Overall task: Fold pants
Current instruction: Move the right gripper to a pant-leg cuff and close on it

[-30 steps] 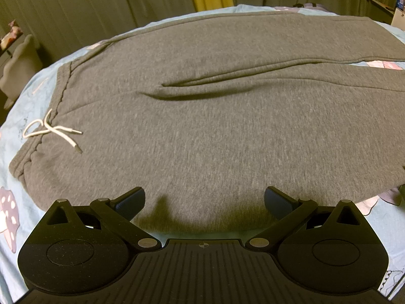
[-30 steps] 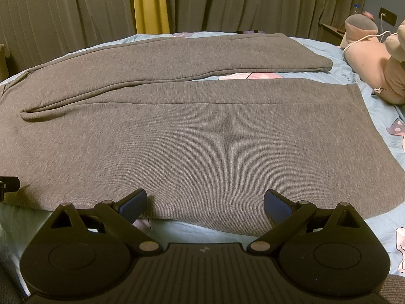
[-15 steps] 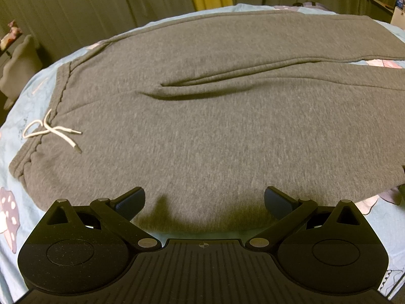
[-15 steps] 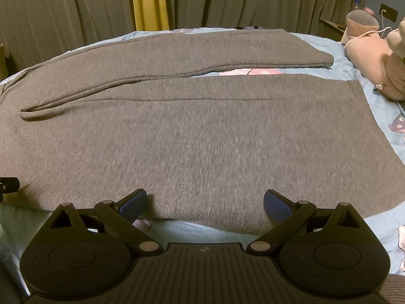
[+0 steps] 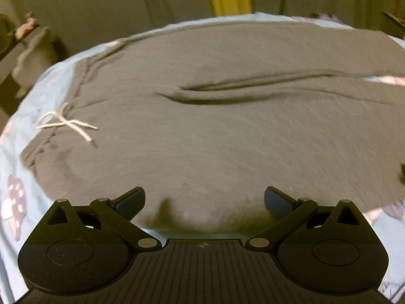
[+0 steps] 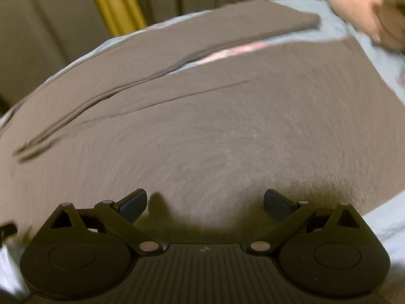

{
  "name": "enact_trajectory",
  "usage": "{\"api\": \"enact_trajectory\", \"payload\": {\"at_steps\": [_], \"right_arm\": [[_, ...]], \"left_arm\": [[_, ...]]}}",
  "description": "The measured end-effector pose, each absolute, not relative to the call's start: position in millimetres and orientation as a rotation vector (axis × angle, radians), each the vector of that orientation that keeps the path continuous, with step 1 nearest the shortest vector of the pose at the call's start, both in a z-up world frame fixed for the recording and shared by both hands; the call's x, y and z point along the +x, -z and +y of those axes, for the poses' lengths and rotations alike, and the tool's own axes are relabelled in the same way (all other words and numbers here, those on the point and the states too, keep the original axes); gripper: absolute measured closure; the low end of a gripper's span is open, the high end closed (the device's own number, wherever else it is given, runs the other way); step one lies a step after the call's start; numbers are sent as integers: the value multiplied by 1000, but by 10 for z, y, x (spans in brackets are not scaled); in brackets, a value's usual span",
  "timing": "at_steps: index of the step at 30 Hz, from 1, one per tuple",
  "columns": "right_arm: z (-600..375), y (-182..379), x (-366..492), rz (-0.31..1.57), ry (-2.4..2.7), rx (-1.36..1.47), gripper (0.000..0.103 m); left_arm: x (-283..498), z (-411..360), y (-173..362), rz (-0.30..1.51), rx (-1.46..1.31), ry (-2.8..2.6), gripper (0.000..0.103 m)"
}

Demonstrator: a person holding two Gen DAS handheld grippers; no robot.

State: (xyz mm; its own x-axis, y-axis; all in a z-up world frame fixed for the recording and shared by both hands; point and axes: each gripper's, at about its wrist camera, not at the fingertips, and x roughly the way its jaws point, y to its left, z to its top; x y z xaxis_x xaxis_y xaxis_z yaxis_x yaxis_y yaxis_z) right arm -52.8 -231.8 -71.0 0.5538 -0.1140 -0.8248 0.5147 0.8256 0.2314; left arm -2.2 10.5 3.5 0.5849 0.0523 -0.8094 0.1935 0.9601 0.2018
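Grey sweatpants (image 5: pixel 227 131) lie spread flat on a bed, waistband at the left with a white drawstring (image 5: pixel 64 124) tied in a bow. The two legs (image 6: pixel 202 116) run to the right, with a gap of bedsheet between them. My left gripper (image 5: pixel 203 200) hangs open over the near edge of the hip area, nothing between its fingers. My right gripper (image 6: pixel 205 201) is open too, over the near edge of the near leg, tilted. Both views are blurred by motion.
The bed has a light blue sheet (image 5: pixel 22 116) with pink patterns. Olive curtains (image 5: pixel 114 5) with a yellow strip (image 6: pixel 116 2) hang behind it. A pink plush thing (image 6: pixel 364 7) lies at the far right by the leg ends.
Both grippers have moved forward over the pants' near edge. The right view has tilted, so the legs now slant up to the right. The jaws stay open.
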Motion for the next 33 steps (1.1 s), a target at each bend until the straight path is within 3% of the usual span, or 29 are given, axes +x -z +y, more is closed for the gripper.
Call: {"api": "enact_trajectory", "payload": {"at_steps": [4,10,17,18,22,26,33], "right_arm": [[-2371,766,-461,932,403,504,4],[-2297,701,-48,1112,328,308,4],[-2986,107,1073,812,405,489,4],[-3094,85,1318,795,419,512,6],[-3525,170,2309,821,490,641,36],[-3815,401,2908,852,650,674,39],[-4184,728,3222,864,769,715,38]], "left_arm": [[18,121,-109,909,255,-12,0],[234,128,-182,773,277,-150,0],[504,323,-2,731,185,-299,0],[522,349,14,714,175,-325,0],[581,382,139,678,167,-375,0],[771,416,326,752,167,-382,0],[842,459,433,771,153,-379,0]]}}
